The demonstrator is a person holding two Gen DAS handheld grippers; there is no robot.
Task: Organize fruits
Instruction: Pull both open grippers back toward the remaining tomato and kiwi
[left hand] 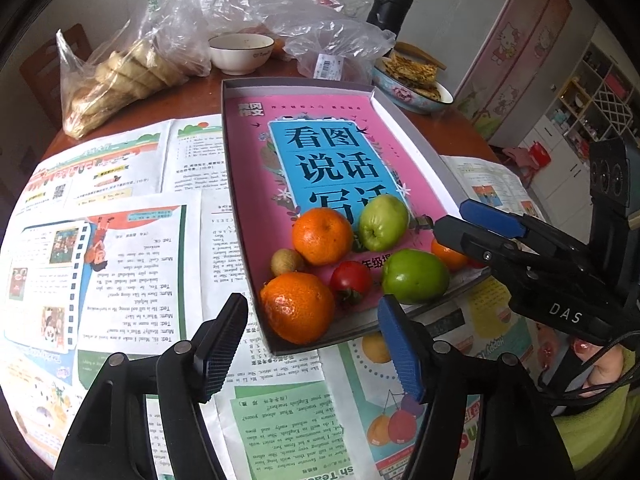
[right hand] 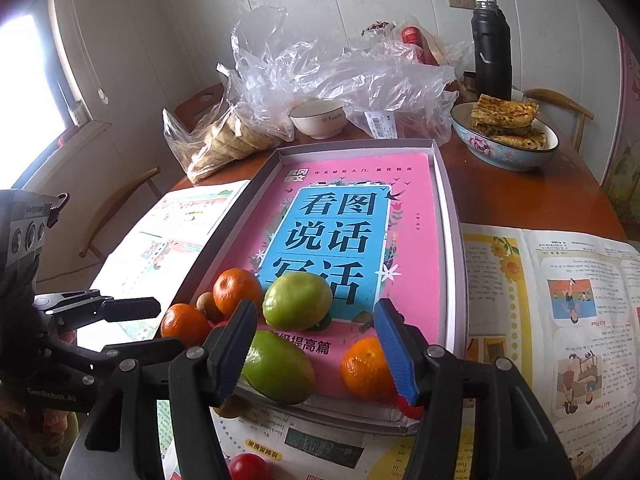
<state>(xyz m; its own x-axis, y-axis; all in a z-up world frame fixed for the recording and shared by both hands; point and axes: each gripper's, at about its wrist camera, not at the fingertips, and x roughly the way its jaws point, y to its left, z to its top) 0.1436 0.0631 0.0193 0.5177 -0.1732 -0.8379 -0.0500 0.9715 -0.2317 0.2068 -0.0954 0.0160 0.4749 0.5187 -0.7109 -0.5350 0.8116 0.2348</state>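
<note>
Left tongs agape over tray's near edge

A round wooden table carries spread newspapers, a shallow box, bowls, perhaps bread bags.

Your right gripper hides part of the near orange; a red fruit is cut off by the bottom edge.

Fruits crowd the tray's near end; far end bare.
</note>
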